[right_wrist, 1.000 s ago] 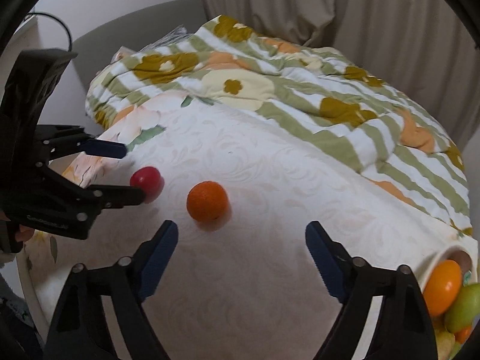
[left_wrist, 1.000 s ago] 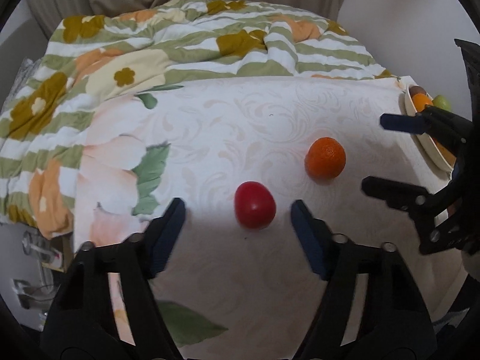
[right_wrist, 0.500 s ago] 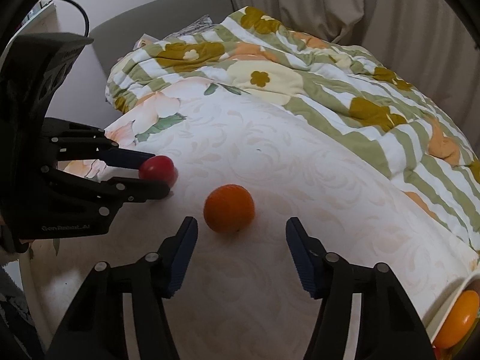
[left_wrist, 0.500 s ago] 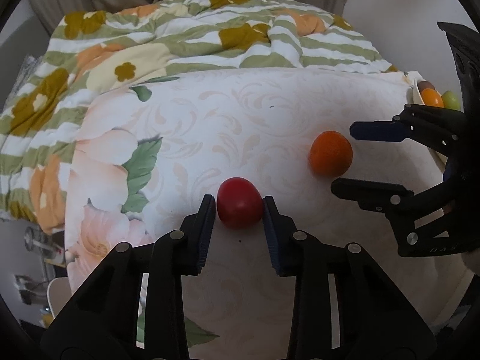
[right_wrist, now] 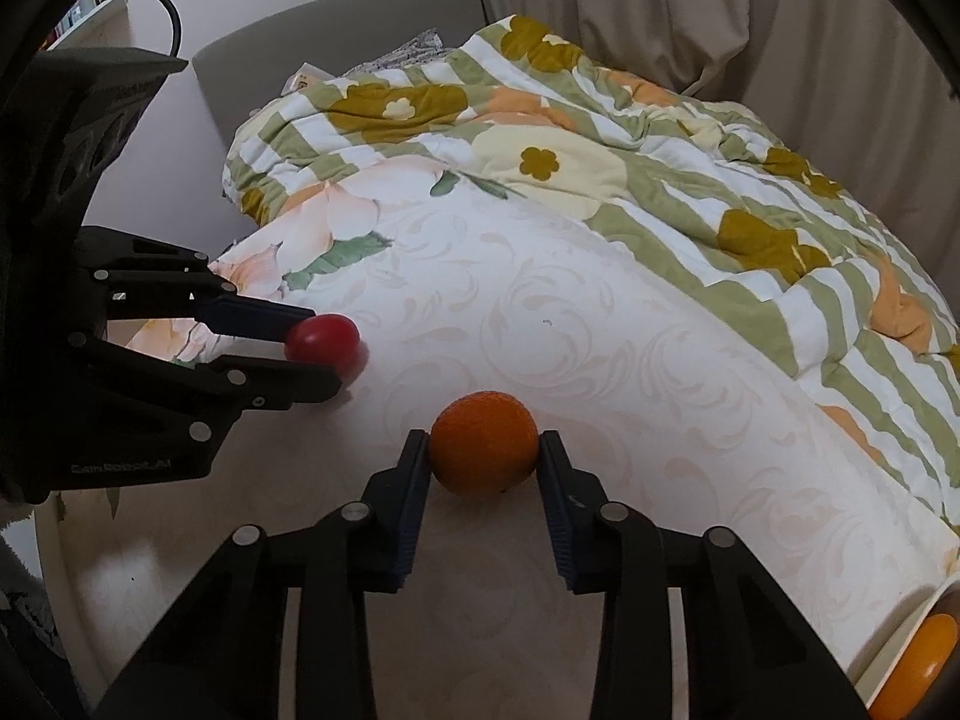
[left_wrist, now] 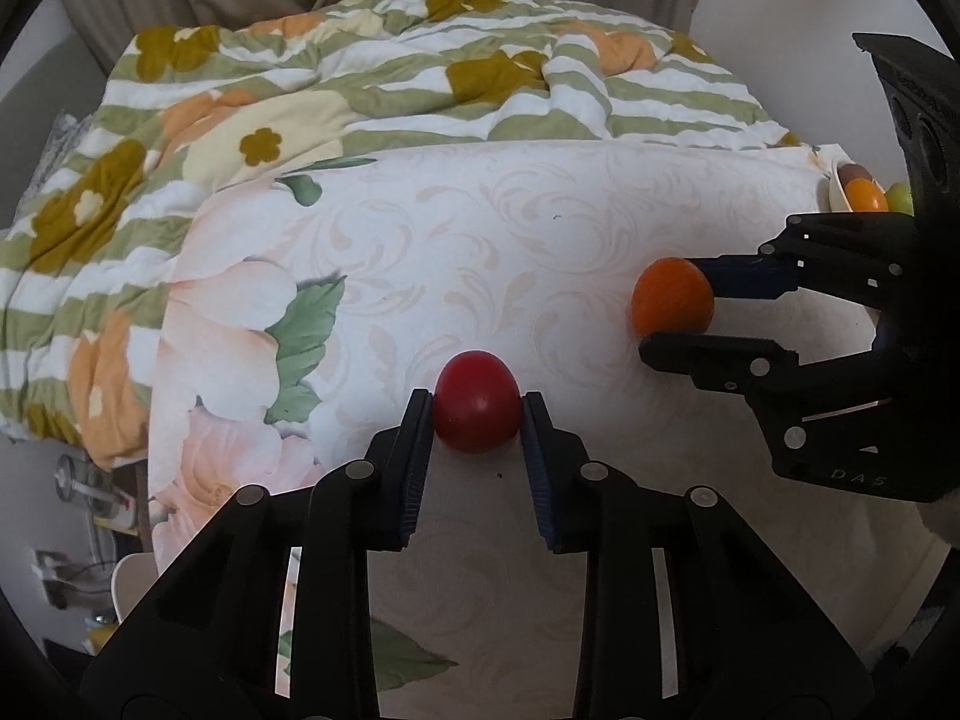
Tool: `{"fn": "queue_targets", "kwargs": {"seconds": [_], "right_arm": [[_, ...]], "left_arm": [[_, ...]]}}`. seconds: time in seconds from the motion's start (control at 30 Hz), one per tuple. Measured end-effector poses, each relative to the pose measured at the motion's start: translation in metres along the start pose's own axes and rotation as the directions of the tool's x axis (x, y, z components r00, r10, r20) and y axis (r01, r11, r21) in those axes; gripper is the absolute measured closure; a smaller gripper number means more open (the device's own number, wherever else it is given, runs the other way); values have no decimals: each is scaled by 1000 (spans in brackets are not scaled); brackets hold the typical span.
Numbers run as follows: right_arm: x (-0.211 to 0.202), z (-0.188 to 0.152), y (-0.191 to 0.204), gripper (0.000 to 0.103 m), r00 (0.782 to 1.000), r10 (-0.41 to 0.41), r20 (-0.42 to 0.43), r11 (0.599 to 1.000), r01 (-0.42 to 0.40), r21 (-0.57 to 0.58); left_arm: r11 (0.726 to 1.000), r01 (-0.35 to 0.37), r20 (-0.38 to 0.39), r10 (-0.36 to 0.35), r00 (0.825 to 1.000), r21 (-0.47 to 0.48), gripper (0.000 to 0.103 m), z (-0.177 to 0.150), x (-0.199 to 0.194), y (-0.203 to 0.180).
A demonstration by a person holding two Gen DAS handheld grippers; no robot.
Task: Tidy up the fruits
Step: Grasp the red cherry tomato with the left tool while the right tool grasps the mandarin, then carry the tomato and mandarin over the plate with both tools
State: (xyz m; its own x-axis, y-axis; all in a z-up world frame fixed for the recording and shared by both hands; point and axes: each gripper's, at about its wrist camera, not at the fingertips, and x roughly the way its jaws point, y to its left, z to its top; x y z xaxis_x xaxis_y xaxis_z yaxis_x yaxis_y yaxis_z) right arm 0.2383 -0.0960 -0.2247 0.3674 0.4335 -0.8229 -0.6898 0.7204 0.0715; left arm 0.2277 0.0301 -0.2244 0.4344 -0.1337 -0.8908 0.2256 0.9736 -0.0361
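My left gripper (left_wrist: 477,414) is shut on a red round fruit (left_wrist: 477,401) that rests on the white patterned bedsheet (left_wrist: 480,240). My right gripper (right_wrist: 485,450) is shut on an orange (right_wrist: 483,441), also on the sheet. In the left wrist view the orange (left_wrist: 671,300) sits between the right gripper's fingers (left_wrist: 714,354) at the right. In the right wrist view the red fruit (right_wrist: 323,339) sits between the left gripper's fingers (right_wrist: 264,318) at the left.
A bowl (left_wrist: 837,192) holding several fruits stands at the far right edge of the bed; its fruit also shows in the right wrist view (right_wrist: 924,660). A striped floral quilt (left_wrist: 390,90) is bunched at the back. The bed's left edge drops to the floor.
Both grippers moved forward and closed: the left on the red fruit, the right on the orange. A second ago both were wide open short of the fruits.
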Motion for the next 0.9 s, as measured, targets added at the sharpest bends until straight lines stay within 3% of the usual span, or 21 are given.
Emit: {"fn": "queue_targets", "kwargs": {"seconds": [0.57,0.9], "right_arm": [[-56,9,11,70,993,-94,75,994,89,66],[-122,2,23,70,969,-213,128,954,177,243]], "left_arm": [[1000,-10,95,7,995,29,66,13,-60,4],[993,-7,196,-16,981,119,66,24,-117,-13]]}}
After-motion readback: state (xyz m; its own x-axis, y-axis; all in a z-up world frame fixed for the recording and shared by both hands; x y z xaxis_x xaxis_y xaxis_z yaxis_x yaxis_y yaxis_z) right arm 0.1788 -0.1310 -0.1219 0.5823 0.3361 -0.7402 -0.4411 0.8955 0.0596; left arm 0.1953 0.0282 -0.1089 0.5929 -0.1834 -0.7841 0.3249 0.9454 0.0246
